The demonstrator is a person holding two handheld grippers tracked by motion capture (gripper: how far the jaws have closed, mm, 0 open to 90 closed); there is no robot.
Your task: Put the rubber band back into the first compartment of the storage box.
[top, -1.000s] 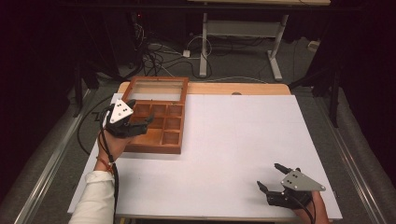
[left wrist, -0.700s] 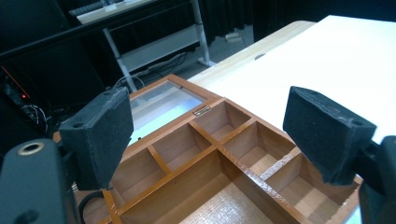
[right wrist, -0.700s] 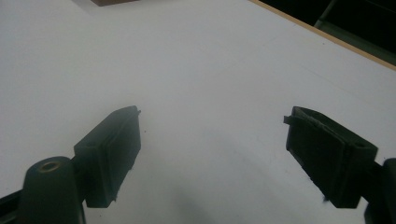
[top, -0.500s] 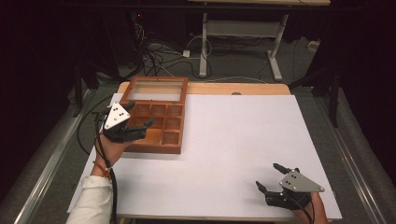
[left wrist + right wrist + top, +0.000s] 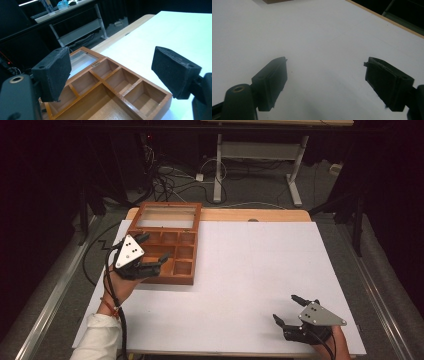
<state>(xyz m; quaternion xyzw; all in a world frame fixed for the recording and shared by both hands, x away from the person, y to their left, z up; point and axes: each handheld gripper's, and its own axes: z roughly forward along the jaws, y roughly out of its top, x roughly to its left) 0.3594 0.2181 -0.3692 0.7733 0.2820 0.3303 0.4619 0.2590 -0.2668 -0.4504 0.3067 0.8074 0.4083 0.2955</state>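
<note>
A brown wooden compartment box (image 5: 172, 251) with its glass-panelled lid (image 5: 167, 216) laid open stands at the far left of the white-topped table (image 5: 260, 270), its lid toward the far edge. In the left gripper view the box (image 5: 117, 92) shows square compartments divided by thin wooden walls, all bare inside, plus a longer compartment nearer the camera.

The left gripper (image 5: 148, 253) hangs over the near left part of the box, held in the person's left hand (image 5: 120, 282), a white sleeve (image 5: 97, 340) at the wrist. Its jaws stand spread wide with nothing between them; in its own view (image 5: 110, 75) the black pads frame the compartments from above.

The right gripper (image 5: 289, 309) sits low at the near right corner of the table, well apart from the box. Its jaws are likewise spread, holding nothing; its own view (image 5: 325, 82) looks along bare white tabletop. Whether it touches the surface cannot be told.
</note>
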